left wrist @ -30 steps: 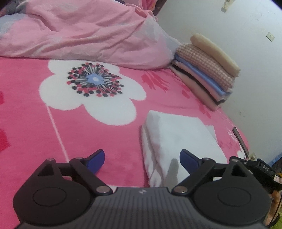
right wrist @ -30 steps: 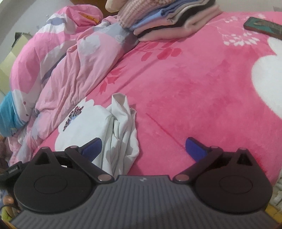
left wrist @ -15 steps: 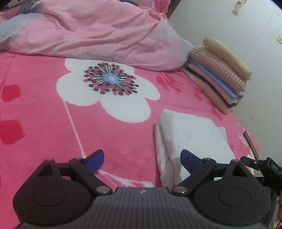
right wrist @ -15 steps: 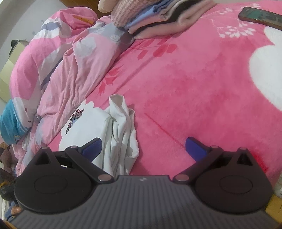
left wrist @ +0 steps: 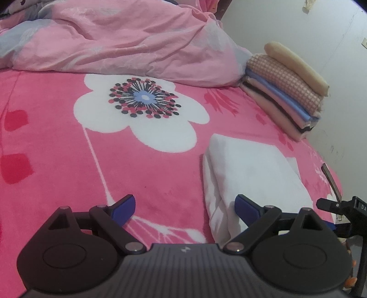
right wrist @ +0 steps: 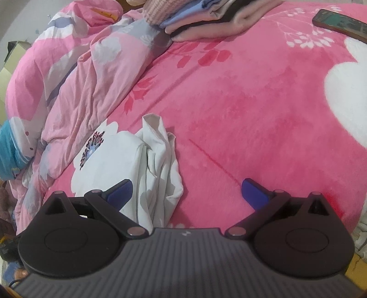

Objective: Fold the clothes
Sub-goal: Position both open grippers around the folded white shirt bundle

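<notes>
A folded white garment point(left wrist: 250, 174) lies on the pink flowered blanket, at the right in the left wrist view. My left gripper point(left wrist: 184, 207) hovers open above the blanket just left of it, its right blue fingertip over the garment's near corner. The same white garment point(right wrist: 158, 169) appears at lower left in the right wrist view, with loose folds along its right side. There my right gripper point(right wrist: 187, 193) stands open with nothing held, its left fingertip over the garment's edge.
A stack of folded clothes point(left wrist: 286, 91) sits by the wall, seen also as the stack point(right wrist: 206, 16) at the top of the right wrist view. A crumpled pink duvet point(left wrist: 119, 39) fills the far side. A phone point(right wrist: 341, 23) lies on the blanket.
Both grippers have pulled back and shifted; in the left view the garment and the flower slid to the right. Both stay open and the garment lies still.
</notes>
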The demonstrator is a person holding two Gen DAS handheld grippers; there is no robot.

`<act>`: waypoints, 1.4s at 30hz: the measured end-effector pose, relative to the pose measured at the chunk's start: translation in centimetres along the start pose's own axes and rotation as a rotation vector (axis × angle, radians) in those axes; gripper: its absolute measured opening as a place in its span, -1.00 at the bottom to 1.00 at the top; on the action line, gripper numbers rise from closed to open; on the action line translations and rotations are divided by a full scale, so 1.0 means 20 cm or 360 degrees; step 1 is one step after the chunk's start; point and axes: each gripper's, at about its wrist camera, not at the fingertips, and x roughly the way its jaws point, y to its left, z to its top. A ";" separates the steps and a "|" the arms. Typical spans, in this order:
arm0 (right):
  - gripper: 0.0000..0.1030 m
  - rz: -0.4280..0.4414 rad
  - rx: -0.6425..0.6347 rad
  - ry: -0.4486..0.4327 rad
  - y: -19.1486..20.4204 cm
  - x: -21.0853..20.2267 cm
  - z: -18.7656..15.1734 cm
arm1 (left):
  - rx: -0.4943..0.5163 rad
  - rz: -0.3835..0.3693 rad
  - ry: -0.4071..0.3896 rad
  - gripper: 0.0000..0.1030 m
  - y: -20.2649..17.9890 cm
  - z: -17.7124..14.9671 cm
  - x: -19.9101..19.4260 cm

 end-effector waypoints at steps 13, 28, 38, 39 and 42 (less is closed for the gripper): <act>0.98 0.0026 -0.0086 0.0053 0.03 0.00 -0.02 | -0.0043 -0.0095 -0.0057 0.83 0.01 0.00 -0.02; 0.98 0.0525 0.0195 0.0263 -0.07 0.18 0.16 | -0.0093 -0.0407 0.0194 0.85 -0.02 0.08 0.19; 0.99 0.0625 0.0163 0.0365 -0.02 0.34 0.25 | -0.0154 -0.0563 0.0242 0.93 -0.02 0.14 0.32; 0.99 0.0641 0.0138 0.0379 -0.01 0.34 0.24 | -0.0156 -0.0577 0.0245 0.92 -0.02 0.14 0.32; 0.99 0.0750 0.0086 0.0480 0.00 0.32 0.20 | -0.0127 -0.0625 0.0262 0.86 -0.02 0.13 0.32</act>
